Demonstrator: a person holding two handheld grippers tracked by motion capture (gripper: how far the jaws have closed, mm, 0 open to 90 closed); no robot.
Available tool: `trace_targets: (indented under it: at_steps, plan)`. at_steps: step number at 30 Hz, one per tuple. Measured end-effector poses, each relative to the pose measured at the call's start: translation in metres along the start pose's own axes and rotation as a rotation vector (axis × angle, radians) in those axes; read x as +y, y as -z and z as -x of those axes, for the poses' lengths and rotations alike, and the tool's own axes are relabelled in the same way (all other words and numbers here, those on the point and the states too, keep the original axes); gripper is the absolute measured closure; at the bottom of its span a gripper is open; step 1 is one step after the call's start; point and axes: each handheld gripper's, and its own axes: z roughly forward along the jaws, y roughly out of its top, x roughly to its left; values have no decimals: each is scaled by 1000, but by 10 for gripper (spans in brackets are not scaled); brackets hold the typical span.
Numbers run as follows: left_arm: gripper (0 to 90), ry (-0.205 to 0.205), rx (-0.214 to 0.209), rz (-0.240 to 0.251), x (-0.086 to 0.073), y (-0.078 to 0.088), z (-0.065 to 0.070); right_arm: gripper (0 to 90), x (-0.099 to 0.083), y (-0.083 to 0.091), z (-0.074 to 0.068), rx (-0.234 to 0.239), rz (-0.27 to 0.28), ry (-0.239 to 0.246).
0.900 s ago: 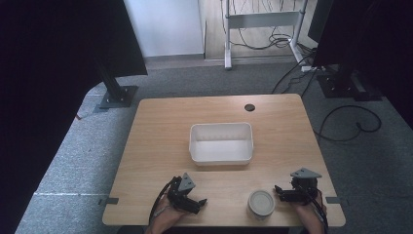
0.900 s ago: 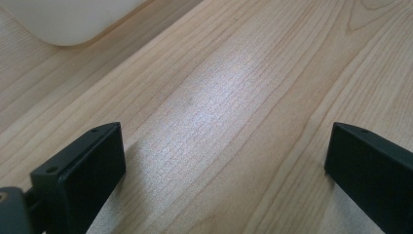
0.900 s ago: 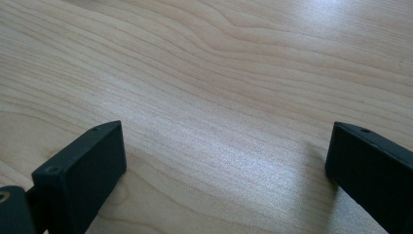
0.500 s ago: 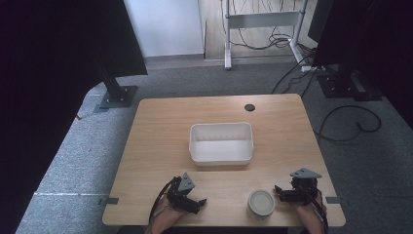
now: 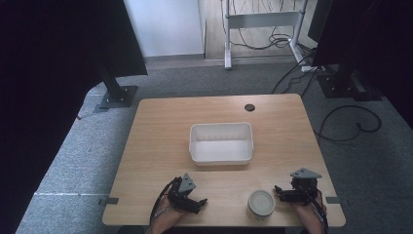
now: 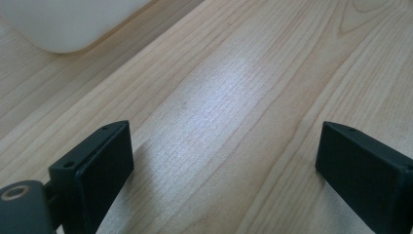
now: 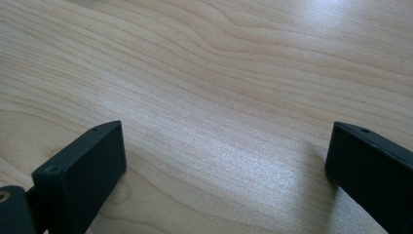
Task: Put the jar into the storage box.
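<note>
While both grippers sit low at near table edge: jaws apart, nothing held.

Left gripper point(image 5: 194, 201) spread wide over bare wood, corner of white tub point(image 6: 63, 24) seen up ahead in its own view. Right gripper point(image 5: 281, 192) also spread, tips aimed at round white container point(image 5: 261, 203), just beside it, not clamped. Container near front edge of table point(image 5: 160, 126), right of centre; white tub mid-table, well apart from both.
</note>
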Motion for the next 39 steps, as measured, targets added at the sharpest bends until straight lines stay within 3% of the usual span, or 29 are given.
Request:
trace_targets:
  at_steps: [11,39]
  plan:
    - [66,-15,-20,51,7,8,8,8,0,0,0,0,0,0]
    - [66,-70,-47,99,24,15,32,8,0,0,0,0,0,0]
